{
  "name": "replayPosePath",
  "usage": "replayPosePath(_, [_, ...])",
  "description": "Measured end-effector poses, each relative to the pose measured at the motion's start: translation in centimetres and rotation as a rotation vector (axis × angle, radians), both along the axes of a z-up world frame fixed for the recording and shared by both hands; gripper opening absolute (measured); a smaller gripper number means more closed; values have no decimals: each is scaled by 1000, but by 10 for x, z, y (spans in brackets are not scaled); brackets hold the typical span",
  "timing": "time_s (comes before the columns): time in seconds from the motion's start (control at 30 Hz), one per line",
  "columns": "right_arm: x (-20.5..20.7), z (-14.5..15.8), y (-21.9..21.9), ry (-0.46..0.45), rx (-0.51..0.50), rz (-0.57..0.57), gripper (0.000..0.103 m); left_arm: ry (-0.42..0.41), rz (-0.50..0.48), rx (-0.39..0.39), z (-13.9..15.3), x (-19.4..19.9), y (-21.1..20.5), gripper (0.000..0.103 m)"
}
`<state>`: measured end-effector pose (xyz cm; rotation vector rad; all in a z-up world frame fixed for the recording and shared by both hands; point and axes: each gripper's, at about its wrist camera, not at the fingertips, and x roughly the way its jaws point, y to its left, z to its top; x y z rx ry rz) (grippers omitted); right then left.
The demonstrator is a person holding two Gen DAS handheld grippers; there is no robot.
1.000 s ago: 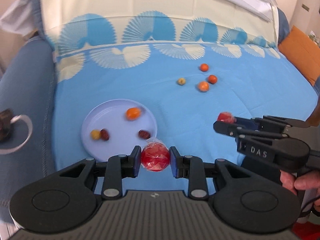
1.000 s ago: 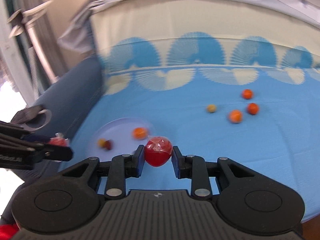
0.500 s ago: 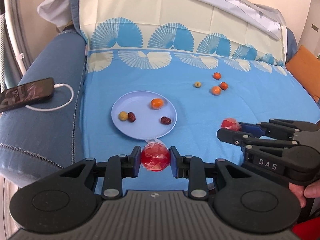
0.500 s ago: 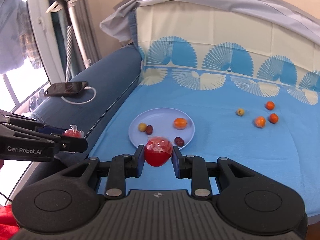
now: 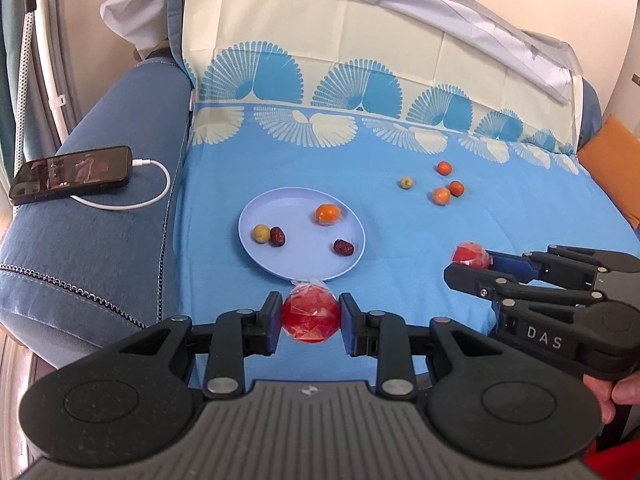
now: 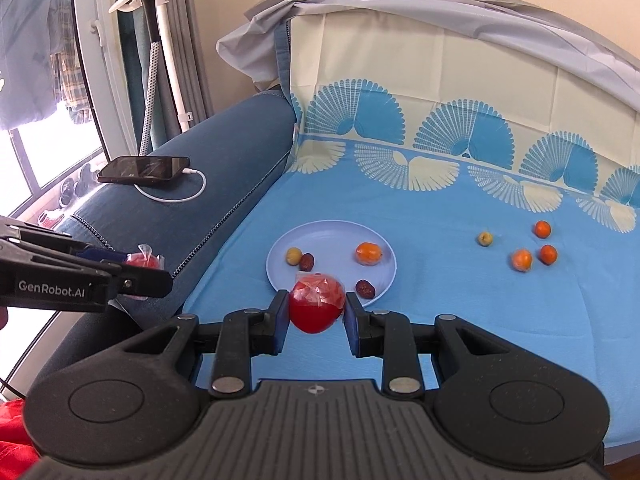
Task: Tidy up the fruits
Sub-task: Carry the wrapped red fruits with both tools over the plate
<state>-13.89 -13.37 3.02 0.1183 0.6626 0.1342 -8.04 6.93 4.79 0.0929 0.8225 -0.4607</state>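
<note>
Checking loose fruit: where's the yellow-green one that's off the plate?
Left wrist view, upper right: yellow-green fruit on the blue sheet, just left of three orange fruits.

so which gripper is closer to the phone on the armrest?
Left. The left gripper hangs at the plate's near edge, on the side toward the phone. The right gripper sits beyond the plate's far side.

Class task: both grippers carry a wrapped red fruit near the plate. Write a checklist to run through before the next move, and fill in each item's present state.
1. Left gripper clamped on its red fruit: ok.
2. Right gripper clamped on its red fruit: ok.
3. Plate has bare room for more: ok.
4. Grippers apart from each other: ok.
5. All loose fruit collected: not ok, four small fruits lie on the sheet.
6. Plate sits level on the soft sheet: cannot tell.
</note>
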Motion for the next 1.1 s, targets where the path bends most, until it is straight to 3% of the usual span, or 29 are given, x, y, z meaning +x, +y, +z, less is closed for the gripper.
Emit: replayPosePath(1.1, [15, -9, 3, 52, -8, 7, 30, 31, 36, -7, -12, 20, 3, 33])
